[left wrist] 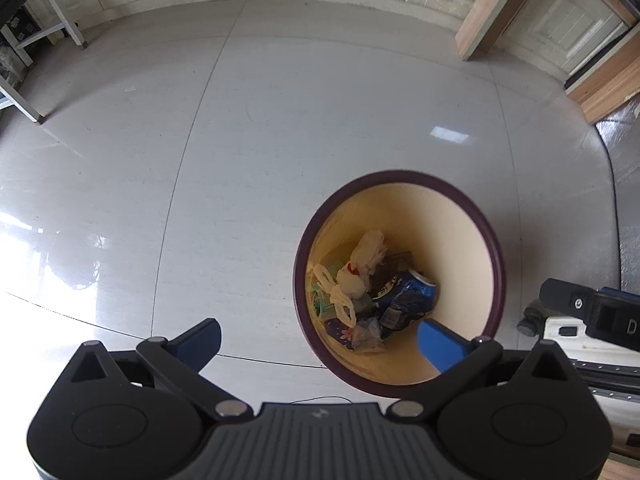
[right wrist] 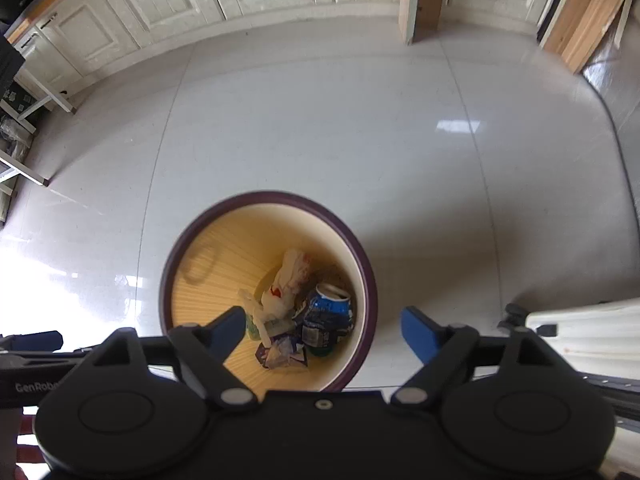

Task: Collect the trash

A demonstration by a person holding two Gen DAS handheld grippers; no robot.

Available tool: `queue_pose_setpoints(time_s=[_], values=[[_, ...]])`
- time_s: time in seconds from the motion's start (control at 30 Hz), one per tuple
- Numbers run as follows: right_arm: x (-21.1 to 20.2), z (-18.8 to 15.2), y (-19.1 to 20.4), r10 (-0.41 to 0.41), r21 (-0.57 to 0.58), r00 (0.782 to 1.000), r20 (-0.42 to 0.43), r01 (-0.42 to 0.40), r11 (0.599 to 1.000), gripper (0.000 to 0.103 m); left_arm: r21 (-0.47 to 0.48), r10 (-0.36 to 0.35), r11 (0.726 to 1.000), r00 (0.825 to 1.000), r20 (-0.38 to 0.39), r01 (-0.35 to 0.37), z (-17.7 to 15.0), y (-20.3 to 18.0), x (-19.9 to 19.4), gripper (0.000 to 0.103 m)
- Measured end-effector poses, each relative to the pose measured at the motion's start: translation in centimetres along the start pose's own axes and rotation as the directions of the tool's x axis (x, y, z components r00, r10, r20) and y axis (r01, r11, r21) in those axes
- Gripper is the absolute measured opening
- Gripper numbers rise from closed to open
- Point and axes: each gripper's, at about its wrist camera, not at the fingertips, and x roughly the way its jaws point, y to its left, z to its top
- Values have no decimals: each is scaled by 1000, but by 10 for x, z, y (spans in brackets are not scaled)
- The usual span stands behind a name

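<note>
Looking straight down from both wrist cams onto trash bin (right wrist: 362, 264), round, dark purple rim, cream/yellow inside, standing upright on pale tiled floor (left wrist: 280, 120).

Right gripper (right wrist: 324, 330): fingers spread wide, nothing between. Bin mouth directly below and fwd of it, left blue pad over bin interior, right pad just outside rim. Centred on target.

Left gripper (left wrist: 318, 338): also spread wide, empty. Bin lies to its right-fwd; only right pad overlaps bin mouth, left pad over bare floor. So right grip the nearer/better aligned of the two.

Bin contents, low at bottom: crushed blue can (right wrist: 330, 308), long axis roughly pointing away from cams, open end up/far; crumpled white plastic bag (right wrist: 288, 280) w/ red mark beside can, to its left; green wrapper (left wrist: 320, 300) under bag; small purple floral wrapper (right wrist: 282, 354) nearest cams. All touching, piled.

No loose trash seen on visible floor. Judgement: collection looks done or near done; any next piece would sit out of frame. White appliance (right wrist: 592, 332) at right edge, near bin, apart from it.
</note>
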Motion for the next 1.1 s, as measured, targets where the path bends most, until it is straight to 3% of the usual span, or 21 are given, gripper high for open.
queue_pose_setpoints(time_s=[0.27,0.47,0.77,1.1], values=[[-85,10,9,6,2,999,51,-6,1000,101,23,13,1000,998,54,-14,0,-5,-85,103],[-158,14,13,-20,-33,993,116,24,999,102,27,29,999,994,109,-32,-7,-9,-159,103],[-260,5,9,-14,-34,990,141,19,999,102,21,6,1000,980,201,-10,-26,-11,-256,103],[-365,-10,5,-21,-39,975,221,31,999,102,35,-36,999,954,296,27,-55,-27,-346,103]])
